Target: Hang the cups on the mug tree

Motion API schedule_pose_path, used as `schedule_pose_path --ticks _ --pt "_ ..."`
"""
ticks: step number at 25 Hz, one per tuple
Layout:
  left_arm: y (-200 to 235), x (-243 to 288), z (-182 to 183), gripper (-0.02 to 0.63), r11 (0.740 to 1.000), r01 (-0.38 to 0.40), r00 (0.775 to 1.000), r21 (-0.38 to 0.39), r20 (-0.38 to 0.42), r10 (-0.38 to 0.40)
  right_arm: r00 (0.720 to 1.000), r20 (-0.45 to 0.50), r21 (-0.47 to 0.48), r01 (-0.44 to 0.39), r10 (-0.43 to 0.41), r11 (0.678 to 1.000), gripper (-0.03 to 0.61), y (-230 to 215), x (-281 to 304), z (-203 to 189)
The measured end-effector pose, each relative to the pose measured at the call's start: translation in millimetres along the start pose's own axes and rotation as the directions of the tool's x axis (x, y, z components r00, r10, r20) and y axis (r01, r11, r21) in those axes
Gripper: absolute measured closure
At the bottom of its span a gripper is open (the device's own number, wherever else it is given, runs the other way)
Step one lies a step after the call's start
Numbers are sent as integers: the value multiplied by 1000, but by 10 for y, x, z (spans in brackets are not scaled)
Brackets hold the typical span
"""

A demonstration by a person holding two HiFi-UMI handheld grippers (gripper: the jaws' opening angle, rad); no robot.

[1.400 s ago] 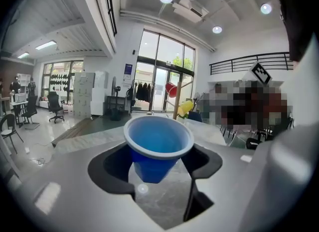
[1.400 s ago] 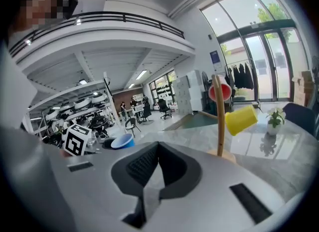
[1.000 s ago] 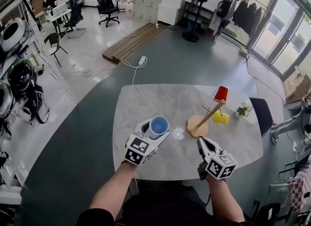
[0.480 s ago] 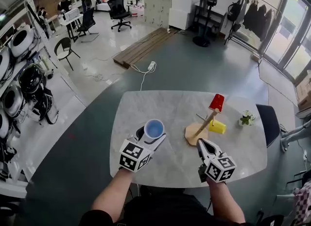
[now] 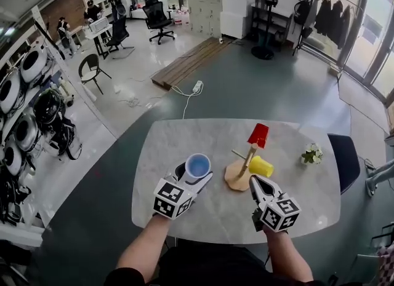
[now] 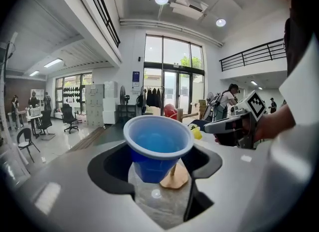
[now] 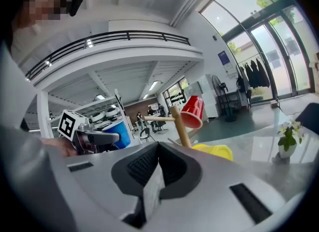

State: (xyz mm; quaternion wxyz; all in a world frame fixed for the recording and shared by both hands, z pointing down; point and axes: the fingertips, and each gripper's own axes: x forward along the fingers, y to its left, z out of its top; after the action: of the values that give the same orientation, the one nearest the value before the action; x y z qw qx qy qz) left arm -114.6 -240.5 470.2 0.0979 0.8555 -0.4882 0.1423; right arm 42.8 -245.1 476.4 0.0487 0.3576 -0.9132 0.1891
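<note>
Blue cup (image 5: 198,166), the one cup not yet on the mug tree (image 5: 247,158), sits upright and mouth-up in my left gripper (image 5: 196,176), lifted off the worktop (image 5: 178,137) to the left of the tree. The red cup (image 5: 258,135) is already hung, capping the top of the tree upside down. The yellow cup (image 5: 261,166) lies tipped just beside the stem; whether it rests on a lower peg or on the worktop I cannot tell.

Step in hand, as I judge it: carrying the blue cup toward the tree. One bare peg juts from the stem on the side facing that cup. The next move calls for tipping the cup so its mouth faces the peg, sliding it over the peg's end, then letting go.

My left gripper is spread wide, both pads bearing on the cup's lower wall. My right gripper (image 5: 257,182) is clenched on nothing and hovers near the tree's base.
</note>
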Motion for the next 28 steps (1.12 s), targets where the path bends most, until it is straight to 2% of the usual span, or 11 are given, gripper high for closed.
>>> schedule_pose_path --ticks 6,16,22,28 --pt "-151 362 -36 307 1000 0 999 0 -50 0 1000 -11 23 -22 22 999 566 -230 -95 -56" --pt "-86 927 -183 307 990 101 985 103 -147 -86 997 16 32 78 -79 996 566 -454 -113 115" --pt "28 1147 -471 307 977 137 959 162 -267 -90 990 13 54 142 -143 988 566 -535 -232 103" --pt "81 1280 -653 307 968 167 937 188 -336 -96 987 26 76 157 -159 985 566 -484 -263 91"
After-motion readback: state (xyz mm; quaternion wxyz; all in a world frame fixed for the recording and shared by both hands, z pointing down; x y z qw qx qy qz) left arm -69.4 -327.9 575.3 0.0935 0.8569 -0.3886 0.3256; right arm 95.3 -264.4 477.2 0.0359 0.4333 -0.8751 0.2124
